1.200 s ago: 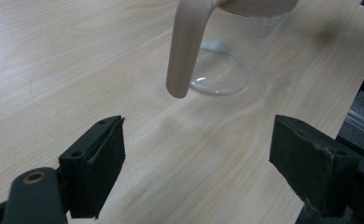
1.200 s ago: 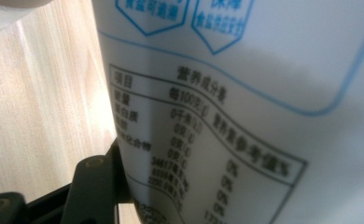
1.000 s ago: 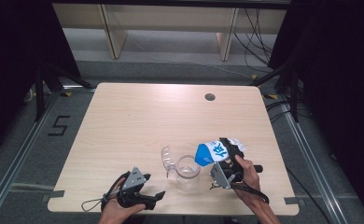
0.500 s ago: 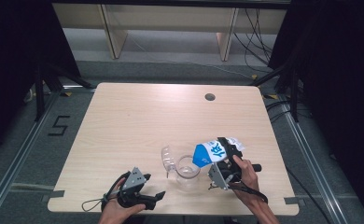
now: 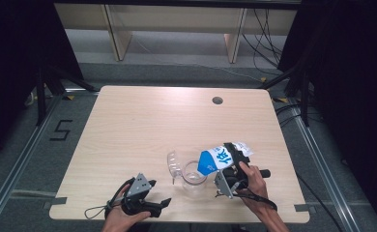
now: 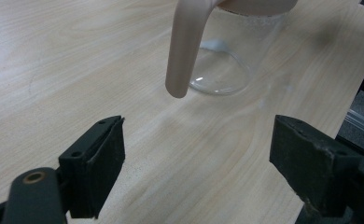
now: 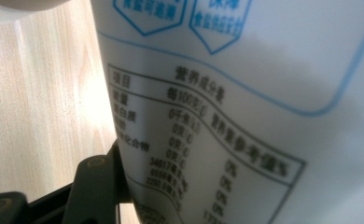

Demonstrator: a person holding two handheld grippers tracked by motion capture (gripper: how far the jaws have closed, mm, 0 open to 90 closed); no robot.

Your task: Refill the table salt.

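A clear glass cup (image 5: 194, 177) with a handle (image 5: 174, 166) stands near the table's front edge. My right gripper (image 5: 233, 157) is shut on a white and blue packet (image 5: 219, 158), which is tilted with its blue end over the cup's rim. In the right gripper view the packet's printed label (image 7: 245, 112) is pressed close to the camera, beside one black jaw. My left gripper (image 5: 160, 205) rests open on the table left of the cup. In the left gripper view the cup (image 6: 231, 56) and its pale handle (image 6: 187, 46) lie just beyond the left gripper (image 6: 199, 163), whose jaws are spread wide.
The wooden table (image 5: 143, 121) has a round cable hole (image 5: 217, 100) at the back right. Tape strips (image 5: 55, 203) mark the front corners. Dark frame legs and cables stand on the floor around the table.
The packet has edged slightly left, toward the cup, in my right gripper. The left gripper has not moved.
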